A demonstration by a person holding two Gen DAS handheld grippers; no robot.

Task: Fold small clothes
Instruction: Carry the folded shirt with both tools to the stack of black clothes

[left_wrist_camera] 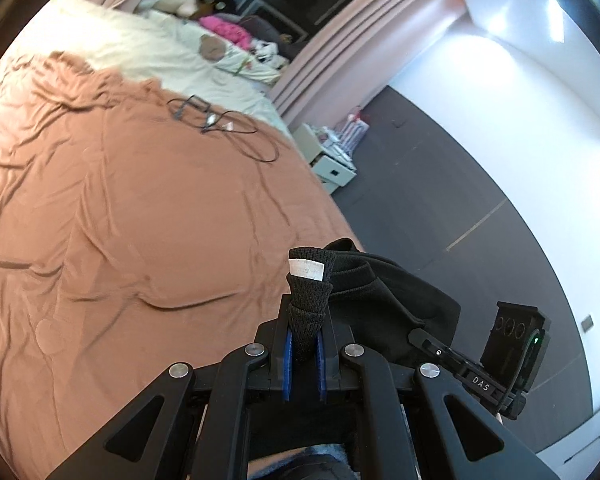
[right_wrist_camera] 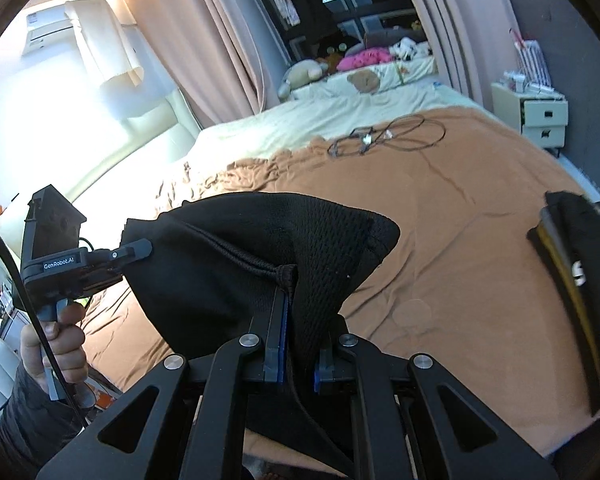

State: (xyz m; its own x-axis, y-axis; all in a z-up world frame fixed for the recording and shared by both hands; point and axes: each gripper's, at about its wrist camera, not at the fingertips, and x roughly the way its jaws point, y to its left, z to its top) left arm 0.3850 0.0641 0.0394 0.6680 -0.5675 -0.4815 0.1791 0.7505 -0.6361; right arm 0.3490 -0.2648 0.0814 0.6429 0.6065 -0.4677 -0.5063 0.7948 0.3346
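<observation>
A small black garment (left_wrist_camera: pixel 384 304) hangs in the air between both grippers, above the brown bed sheet (left_wrist_camera: pixel 140 220). My left gripper (left_wrist_camera: pixel 305 354) is shut on its ribbed hem, where a white label (left_wrist_camera: pixel 307 269) shows. My right gripper (right_wrist_camera: pixel 300 356) is shut on a black mesh part of the same garment (right_wrist_camera: pixel 260 264), near a drawstring. The right gripper's body shows in the left wrist view (left_wrist_camera: pixel 500 356). The left gripper and the hand holding it show in the right wrist view (right_wrist_camera: pixel 80 264).
A black cable (right_wrist_camera: pixel 384 136) lies coiled on the brown sheet (right_wrist_camera: pixel 440 240) near a cream blanket (right_wrist_camera: pixel 300 120). Another black garment with yellow stripes (right_wrist_camera: pixel 572 280) is at the right. A white drawer unit (right_wrist_camera: pixel 540 120) stands beside the bed. Stuffed toys (right_wrist_camera: pixel 360 64) sit by the window.
</observation>
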